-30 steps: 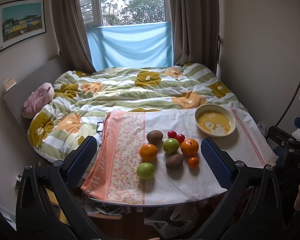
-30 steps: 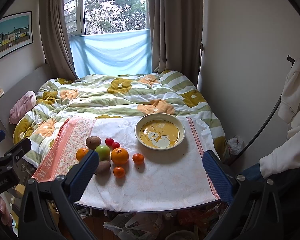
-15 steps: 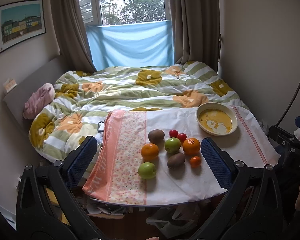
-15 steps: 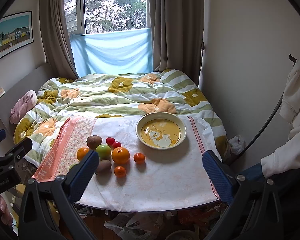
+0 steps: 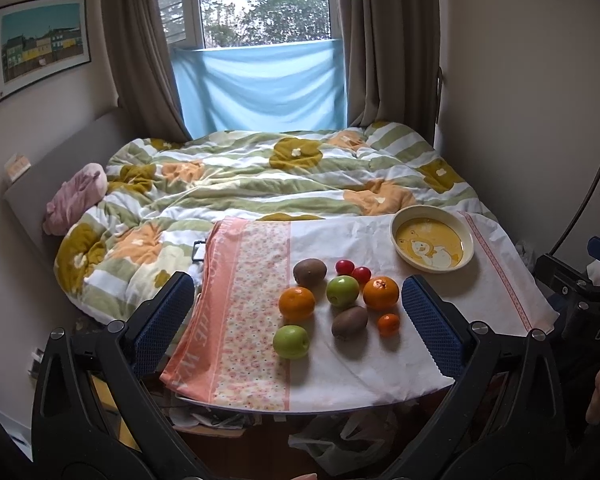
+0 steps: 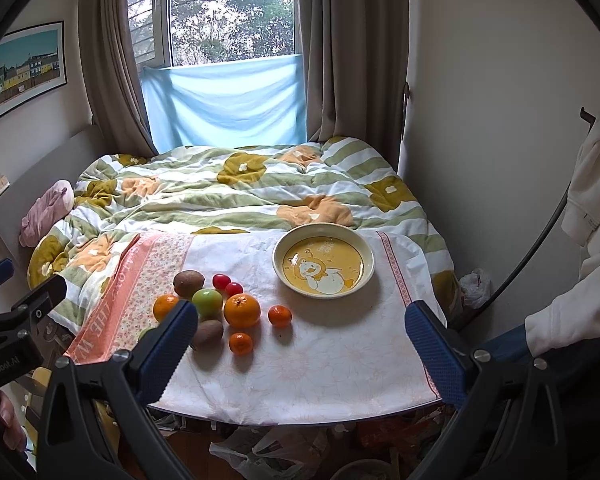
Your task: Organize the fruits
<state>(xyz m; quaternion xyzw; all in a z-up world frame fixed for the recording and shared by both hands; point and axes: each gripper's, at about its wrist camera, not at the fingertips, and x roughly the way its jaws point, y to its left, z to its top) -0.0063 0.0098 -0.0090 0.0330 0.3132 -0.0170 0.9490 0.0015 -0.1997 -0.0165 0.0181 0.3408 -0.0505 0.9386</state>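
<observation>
The fruits sit in a loose cluster on the left-centre of a cloth-covered table: two kiwis, one at the back lying with its long axis roughly left to right, one at the front tilted so its long axis runs from near-left up to far-right; two green apples; two large oranges; two small tangerines; and two small red fruits touching each other at the back. The middle apple is just beside the right-hand orange. Well apart to the right stands a cream bowl with a yellow cartoon bear inside, holding no fruit. Behind the table lies a bed with a striped floral duvet. The left gripper hangs before the table with jaws spread wide, holding nothing; the right gripper likewise gapes wide and empty.
</observation>
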